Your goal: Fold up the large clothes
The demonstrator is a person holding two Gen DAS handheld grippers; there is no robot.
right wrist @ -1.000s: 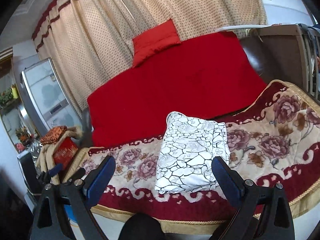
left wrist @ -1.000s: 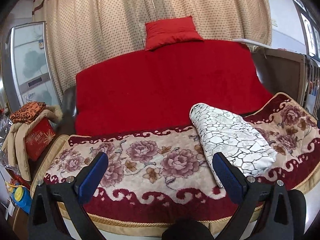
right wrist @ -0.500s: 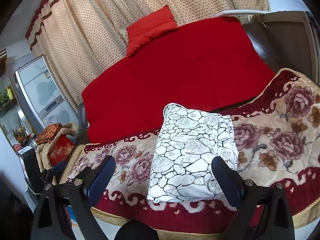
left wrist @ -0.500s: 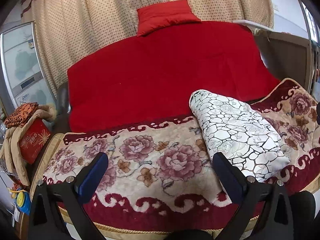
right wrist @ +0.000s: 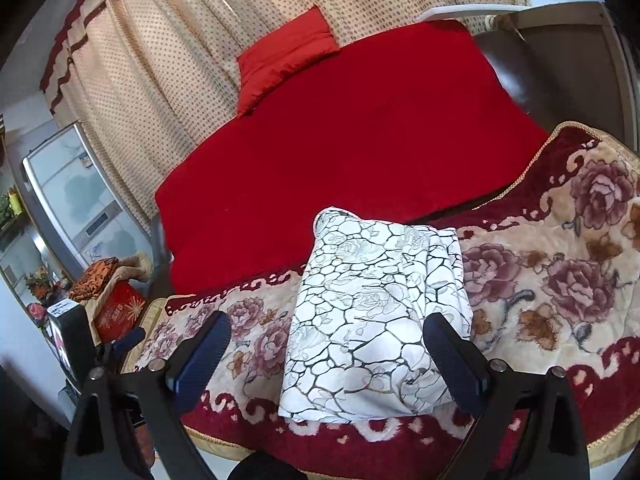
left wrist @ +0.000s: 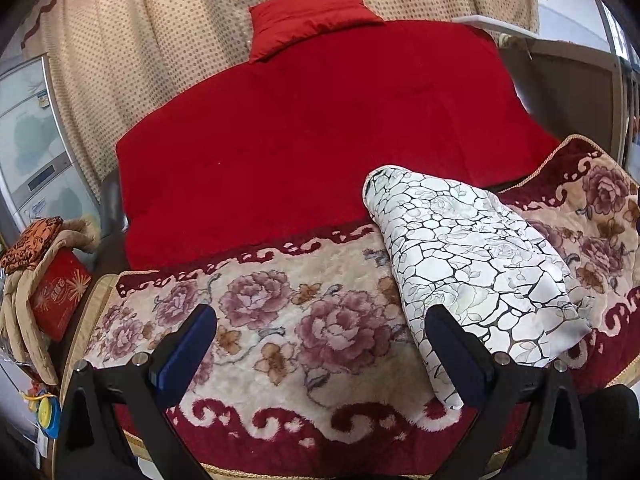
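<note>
Two grippers were in your hands, and both stood with jaws spread wide and nothing between them. Your left gripper (left wrist: 320,344) hung over the floral blanket (left wrist: 280,320), its right finger just at the near left corner of the folded white garment (left wrist: 476,264); whether it touched the cloth cannot be told. Your right gripper (right wrist: 326,350) faced the same garment (right wrist: 376,320) head on, so that the fold's near edge lay between its two fingers (right wrist: 452,360), with the right finger overlapping the cloth's near right corner. That garment, white with a black crackle pattern, lay folded into a thick rectangle on the blanket, right of centre on the seat, its far end reaching the red cover (left wrist: 320,128) draped over the backrest. A red cushion (left wrist: 312,12) sat atop the backrest against the dotted curtain (left wrist: 160,40). To the left stood a refrigerator (left wrist: 28,152), and beside the seat's left end a red box (left wrist: 60,292) lay under a tan garment (left wrist: 24,320) and an orange patterned cloth (left wrist: 32,240). Nothing lay between either gripper and the fold.
</note>
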